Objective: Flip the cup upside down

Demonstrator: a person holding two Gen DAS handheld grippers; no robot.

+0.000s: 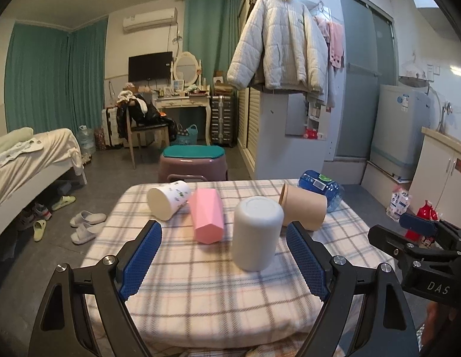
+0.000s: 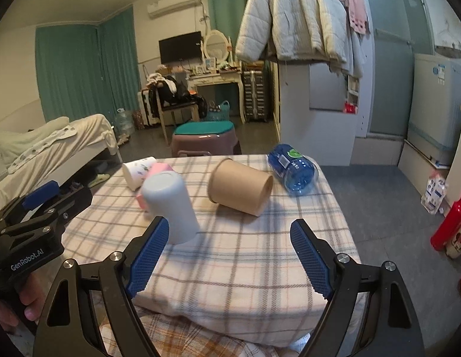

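Observation:
A plain white cup [image 1: 257, 233] stands upside down on the plaid tablecloth [image 1: 200, 282]; it also shows in the right wrist view [image 2: 173, 208]. A pink faceted cup [image 1: 207, 218], a white patterned cup [image 1: 168, 203] and a brown paper cup [image 1: 304, 208] lie on their sides behind it. My left gripper [image 1: 224, 255] is open and empty, its fingers either side of the white cup, short of it. My right gripper [image 2: 227, 253] is open and empty, with the white cup just beyond its left finger. The brown cup [image 2: 240, 189] lies ahead of it.
A blue water bottle [image 2: 292, 172] lies at the table's far right corner. A stool [image 1: 193, 162] stands beyond the far edge. A bed [image 1: 28, 160] is at the left, slippers [image 1: 86, 226] on the floor, a red bottle [image 2: 450, 223] on the floor at the right.

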